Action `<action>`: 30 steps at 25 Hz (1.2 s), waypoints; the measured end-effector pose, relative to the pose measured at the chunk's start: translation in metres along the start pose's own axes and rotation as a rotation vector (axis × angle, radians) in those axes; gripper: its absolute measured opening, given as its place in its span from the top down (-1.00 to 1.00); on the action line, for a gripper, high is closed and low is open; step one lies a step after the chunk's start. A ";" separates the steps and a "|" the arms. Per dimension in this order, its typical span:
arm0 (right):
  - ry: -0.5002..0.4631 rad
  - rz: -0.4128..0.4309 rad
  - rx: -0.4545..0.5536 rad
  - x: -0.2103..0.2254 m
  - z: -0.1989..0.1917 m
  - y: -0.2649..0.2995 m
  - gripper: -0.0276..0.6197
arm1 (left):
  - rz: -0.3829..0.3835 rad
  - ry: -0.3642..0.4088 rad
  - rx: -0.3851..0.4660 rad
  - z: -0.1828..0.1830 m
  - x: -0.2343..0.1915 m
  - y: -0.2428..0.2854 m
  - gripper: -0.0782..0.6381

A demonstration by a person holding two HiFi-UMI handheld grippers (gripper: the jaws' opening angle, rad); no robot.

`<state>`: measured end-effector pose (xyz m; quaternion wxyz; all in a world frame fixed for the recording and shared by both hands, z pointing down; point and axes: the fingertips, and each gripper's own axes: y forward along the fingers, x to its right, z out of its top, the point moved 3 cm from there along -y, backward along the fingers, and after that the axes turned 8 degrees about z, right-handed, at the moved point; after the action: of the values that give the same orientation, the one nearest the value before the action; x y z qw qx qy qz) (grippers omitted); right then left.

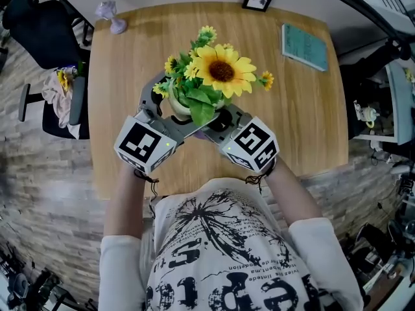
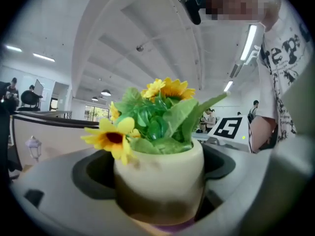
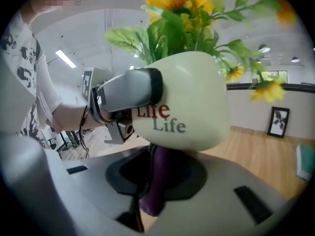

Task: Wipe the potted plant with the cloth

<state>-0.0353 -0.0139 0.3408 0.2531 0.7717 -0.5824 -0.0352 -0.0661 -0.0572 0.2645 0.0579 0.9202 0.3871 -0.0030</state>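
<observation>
the left gripper (image 1: 174,105) clamps the potted plant (image 3: 189,107) over the table (image 1: 305,128), pot roughly upright, flowers pointing up. the right gripper (image 3: 153,178) pinches the purple cloth (image 3: 157,193) against the pot's underside.

Smooth, faintly glossy cream pot (image 3: 197,97), seemingly ceramic; shiny, plastic-looking leaves (image 2: 152,124); soft, matt purple cloth (image 3: 155,191); matt wood-grain bench (image 1: 292,115).

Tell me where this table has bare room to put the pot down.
Widest bare wood: the right half of the table, from the book to the near edge. Also free: the left strip near the purple ornament. Crowded: the near centre, where the left gripper holds the pot and the right gripper the cloth.
</observation>
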 end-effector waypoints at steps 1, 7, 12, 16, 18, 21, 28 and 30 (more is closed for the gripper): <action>0.004 -0.006 0.013 0.002 0.001 -0.007 0.67 | 0.012 -0.009 0.026 0.003 0.001 -0.001 -0.68; 0.026 -0.063 0.040 0.026 -0.002 -0.045 0.67 | 0.048 0.003 0.080 0.010 0.003 0.002 -0.68; 0.053 -0.083 0.031 0.033 -0.009 -0.046 0.67 | 0.052 0.044 0.081 0.008 0.000 0.002 -0.67; 0.068 -0.117 0.029 0.043 -0.014 -0.054 0.67 | 0.065 0.046 0.086 0.006 -0.001 0.002 -0.67; 0.083 -0.148 0.037 0.050 -0.014 -0.062 0.67 | 0.073 0.043 0.094 0.008 -0.001 0.001 -0.67; 0.124 -0.214 0.058 0.063 -0.015 -0.074 0.67 | 0.084 0.041 0.100 0.008 -0.001 0.000 -0.67; 0.201 -0.334 0.096 0.091 -0.017 -0.093 0.67 | 0.087 0.020 0.096 0.001 -0.001 0.003 -0.67; 0.216 -0.348 0.094 0.096 -0.021 -0.092 0.67 | 0.085 0.017 0.084 -0.007 -0.002 0.004 -0.67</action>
<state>0.0839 -0.0766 0.3421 0.2678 0.8708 -0.4110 0.0317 -0.0649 -0.0604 0.2721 0.0160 0.9374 0.3478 -0.0091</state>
